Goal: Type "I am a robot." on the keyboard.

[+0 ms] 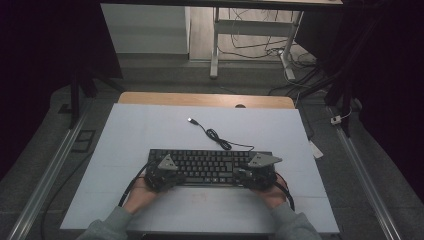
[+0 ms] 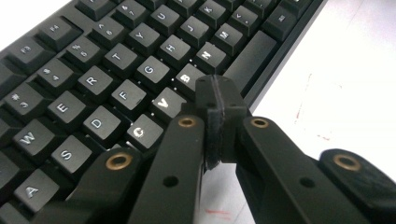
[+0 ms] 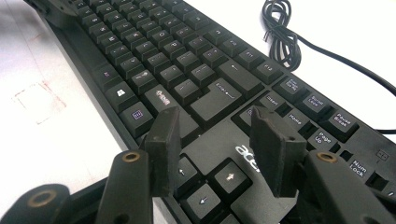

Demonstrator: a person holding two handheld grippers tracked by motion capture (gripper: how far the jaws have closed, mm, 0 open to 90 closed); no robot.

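Note:
A black keyboard (image 1: 210,167) lies across the near middle of the white tabletop, its cable (image 1: 216,135) coiled just behind it. My left gripper (image 1: 161,176) rests at the keyboard's left front. In the left gripper view its jaws are pressed together, shut (image 2: 217,98) with nothing between them, tips over the front row near the V and B keys (image 2: 163,103). My right gripper (image 1: 256,175) is at the keyboard's right front. In the right gripper view it hovers open (image 3: 217,135) above the arrow keys (image 3: 229,177), with nothing held.
The loose USB plug (image 1: 191,120) lies on the white tabletop (image 1: 140,130) behind the keyboard. A wooden table edge (image 1: 205,99) runs along the back, with a desk frame and floor cables (image 1: 250,45) beyond. Metal rails (image 1: 60,160) flank the table.

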